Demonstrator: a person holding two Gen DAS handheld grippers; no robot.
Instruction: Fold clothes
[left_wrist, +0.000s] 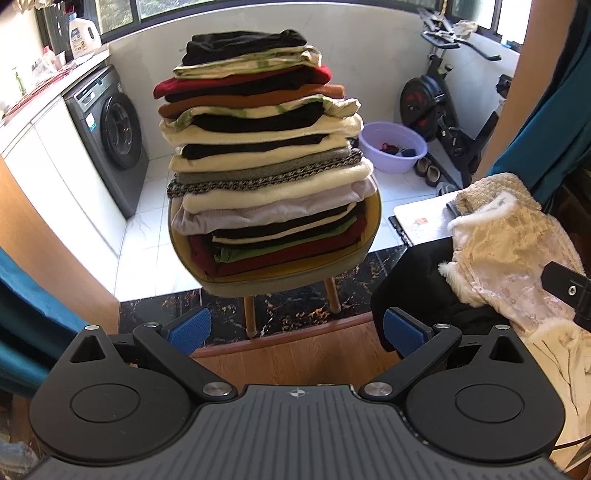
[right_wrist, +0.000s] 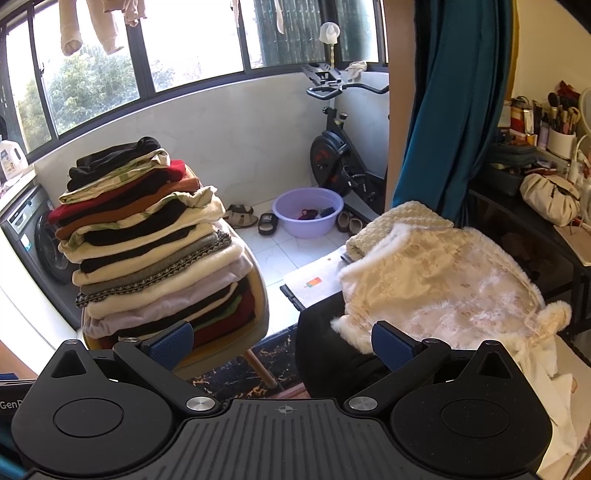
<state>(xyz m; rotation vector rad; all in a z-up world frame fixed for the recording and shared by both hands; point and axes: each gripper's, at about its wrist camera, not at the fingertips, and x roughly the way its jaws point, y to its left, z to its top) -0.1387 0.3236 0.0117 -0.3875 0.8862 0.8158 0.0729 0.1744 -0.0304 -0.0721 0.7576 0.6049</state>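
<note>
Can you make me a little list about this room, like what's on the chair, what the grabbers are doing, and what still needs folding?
on the chair: a tall stack of folded clothes resting on the chair
top of stack: a black garment
still to fold: a cream fur-trimmed garment lying spread over a black garment
left hand-held gripper: open, holding nothing
right hand-held gripper: open, holding nothing
on the floor: a purple basin with small items inside
also nearby: washing machine, exercise bike

Folded clothes stack directly on olive chair.
</note>
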